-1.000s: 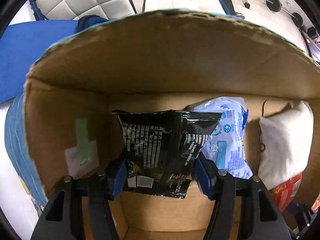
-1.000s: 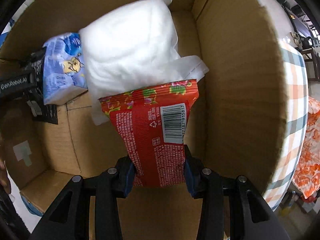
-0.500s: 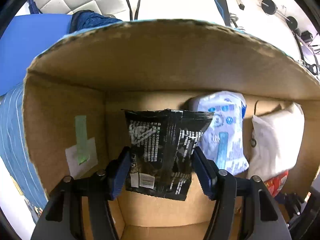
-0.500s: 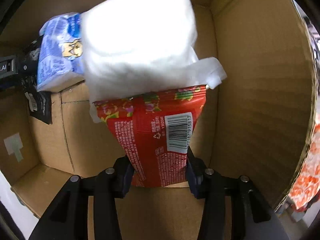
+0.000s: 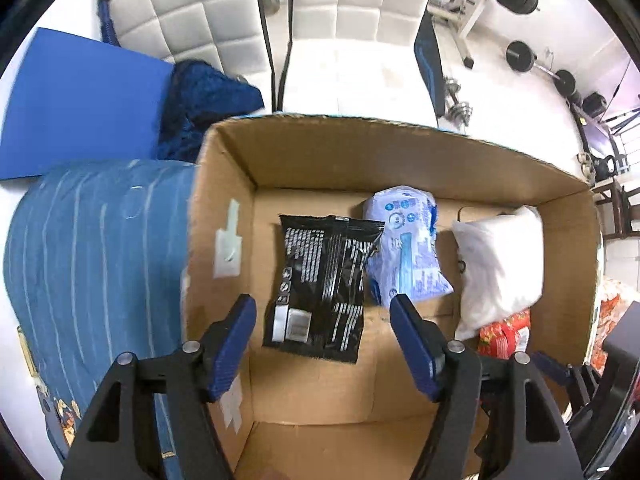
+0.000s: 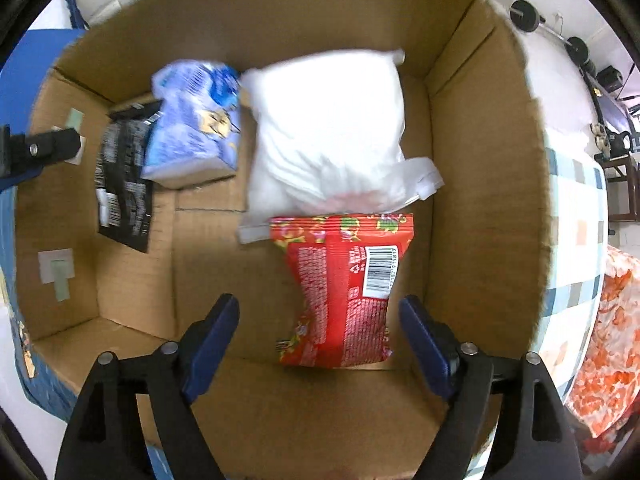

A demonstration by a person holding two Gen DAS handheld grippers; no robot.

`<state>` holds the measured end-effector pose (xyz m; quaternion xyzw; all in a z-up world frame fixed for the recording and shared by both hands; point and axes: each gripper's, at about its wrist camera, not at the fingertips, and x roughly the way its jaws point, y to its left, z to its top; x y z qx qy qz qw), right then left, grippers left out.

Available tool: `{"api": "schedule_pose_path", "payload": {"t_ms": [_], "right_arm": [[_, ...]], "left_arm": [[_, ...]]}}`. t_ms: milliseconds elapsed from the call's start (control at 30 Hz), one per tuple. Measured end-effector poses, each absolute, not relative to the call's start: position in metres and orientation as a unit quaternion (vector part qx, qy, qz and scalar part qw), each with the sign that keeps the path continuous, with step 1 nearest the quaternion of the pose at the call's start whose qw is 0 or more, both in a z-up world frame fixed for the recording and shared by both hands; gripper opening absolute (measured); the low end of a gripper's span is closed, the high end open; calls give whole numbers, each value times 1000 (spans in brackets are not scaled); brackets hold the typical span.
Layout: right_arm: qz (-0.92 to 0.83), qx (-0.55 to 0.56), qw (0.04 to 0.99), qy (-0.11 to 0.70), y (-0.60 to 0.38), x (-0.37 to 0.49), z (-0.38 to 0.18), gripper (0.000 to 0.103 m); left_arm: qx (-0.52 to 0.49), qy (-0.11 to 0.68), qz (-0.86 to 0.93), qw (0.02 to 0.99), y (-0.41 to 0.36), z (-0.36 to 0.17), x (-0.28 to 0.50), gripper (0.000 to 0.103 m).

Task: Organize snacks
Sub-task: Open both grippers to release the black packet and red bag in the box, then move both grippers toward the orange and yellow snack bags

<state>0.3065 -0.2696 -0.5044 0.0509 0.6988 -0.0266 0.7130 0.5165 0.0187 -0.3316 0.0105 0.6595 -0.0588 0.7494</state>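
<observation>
An open cardboard box (image 5: 400, 148) (image 6: 480, 160) holds several snack packs. A black packet (image 5: 324, 284) (image 6: 124, 176) lies flat on the box floor, just beyond my left gripper (image 5: 322, 332), which is open and empty above it. Beside it sit a blue-and-white packet (image 5: 408, 252) (image 6: 192, 132) and a white bag (image 5: 500, 264) (image 6: 328, 132). A red packet (image 6: 348, 292) (image 5: 504, 332) lies on the floor below the white bag, between the open fingers of my right gripper (image 6: 318, 336), untouched.
The box rests on a blue striped cloth (image 5: 92, 260). A checked cloth (image 6: 576, 248) and an orange floral fabric (image 6: 612, 352) lie to its right. Behind are white padded panels (image 5: 192, 12), a blue mat (image 5: 80, 100) and gym weights (image 5: 520, 56).
Both grippers opened, let go of the black and red packets, and pulled back up out of the box. The packets now lie on the box floor.
</observation>
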Motion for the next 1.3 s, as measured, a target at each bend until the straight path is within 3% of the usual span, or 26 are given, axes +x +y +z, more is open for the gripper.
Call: {"api": "schedule_pose_path", "payload": {"t_ms": [100,167,233,1300], "right_arm": [[-24,58,727,683,-262,296,-488,89],[-24,61,736,674,-268,285,-478,96],[-24,62,745,664,-268,280,-465,97],[-27,72,831,550,-285,170,-317,97]], "left_arm": [[13,643,-60,763,24,-317,501,88],[13,632,-60,772,27,-310,492,94],[10,626,-59,778,28,-303,484,98],[19,510,-50,859,30,-186,322,98]]}}
